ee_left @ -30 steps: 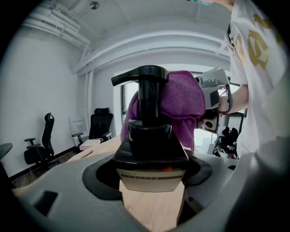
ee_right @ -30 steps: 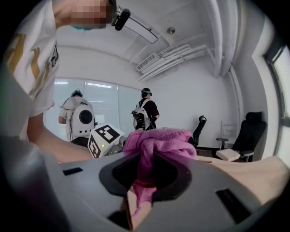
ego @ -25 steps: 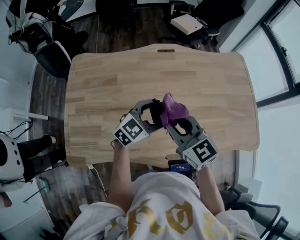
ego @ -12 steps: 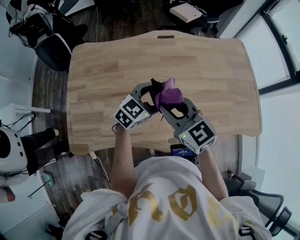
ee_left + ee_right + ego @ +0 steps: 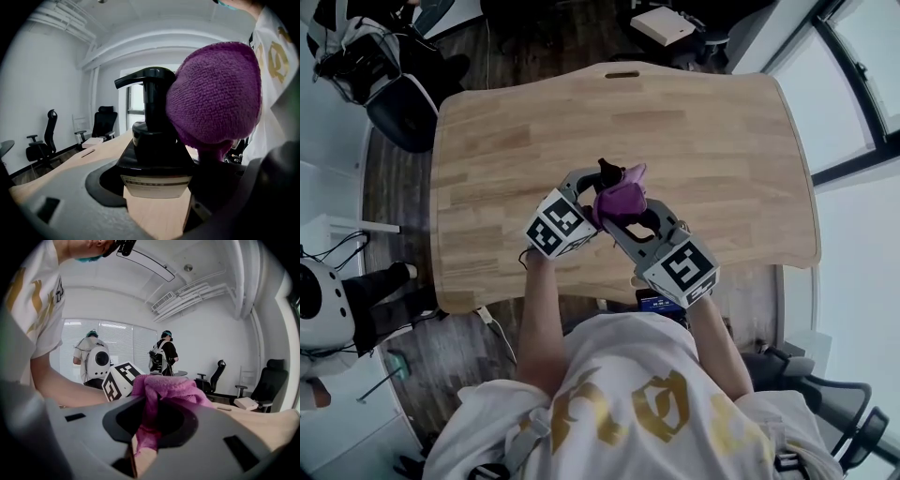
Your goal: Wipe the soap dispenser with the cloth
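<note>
A black pump soap dispenser stands between the jaws of my left gripper, which is shut on its body. In the head view only the dispenser's pump head shows, just beyond the left gripper. A purple cloth is bunched in my right gripper, which is shut on it. The cloth presses against the right side of the pump. In the right gripper view the cloth hangs between the jaws of the right gripper, and the dispenser is hidden behind it.
The wooden table stretches away beyond the grippers. An office chair stands off its far left corner and a white box lies on the floor behind it. Two people stand by the blinds.
My right gripper has carried the cloth left, from beside the left gripper onto the dispenser's pump. The left gripper has kept its hold and shifted only slightly.
</note>
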`<control>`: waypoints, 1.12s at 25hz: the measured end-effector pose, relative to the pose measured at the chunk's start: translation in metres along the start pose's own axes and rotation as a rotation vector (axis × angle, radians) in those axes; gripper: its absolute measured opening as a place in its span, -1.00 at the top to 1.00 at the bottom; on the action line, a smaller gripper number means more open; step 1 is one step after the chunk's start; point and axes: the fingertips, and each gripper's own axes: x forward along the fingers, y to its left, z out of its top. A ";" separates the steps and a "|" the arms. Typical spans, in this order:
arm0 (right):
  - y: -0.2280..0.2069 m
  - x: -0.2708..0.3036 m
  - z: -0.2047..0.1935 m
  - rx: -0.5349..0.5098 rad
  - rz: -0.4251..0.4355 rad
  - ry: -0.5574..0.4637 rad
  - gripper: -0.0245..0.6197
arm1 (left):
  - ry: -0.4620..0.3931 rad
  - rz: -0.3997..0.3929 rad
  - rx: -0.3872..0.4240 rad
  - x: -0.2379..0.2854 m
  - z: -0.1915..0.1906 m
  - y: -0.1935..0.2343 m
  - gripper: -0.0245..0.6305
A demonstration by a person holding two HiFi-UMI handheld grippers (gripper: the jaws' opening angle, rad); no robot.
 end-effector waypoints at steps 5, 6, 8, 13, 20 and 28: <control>0.001 0.003 0.004 0.021 0.008 -0.010 0.71 | -0.014 0.006 -0.016 -0.002 0.006 -0.001 -0.17; 0.001 0.003 0.005 0.022 0.008 -0.010 0.71 | -0.017 0.007 -0.018 -0.002 0.007 -0.001 -0.16; 0.003 0.002 0.006 0.007 0.011 -0.013 0.71 | -0.029 0.004 -0.022 -0.003 0.009 -0.003 -0.17; 0.007 -0.006 0.010 -0.010 0.027 -0.050 0.71 | -0.091 -0.029 -0.057 -0.013 0.014 -0.008 -0.16; -0.013 -0.025 0.006 0.038 -0.001 -0.071 0.71 | -0.120 -0.098 -0.087 -0.011 0.017 -0.021 -0.16; -0.022 -0.033 0.006 0.061 -0.025 -0.085 0.71 | -0.149 -0.108 -0.091 -0.010 0.018 -0.023 -0.16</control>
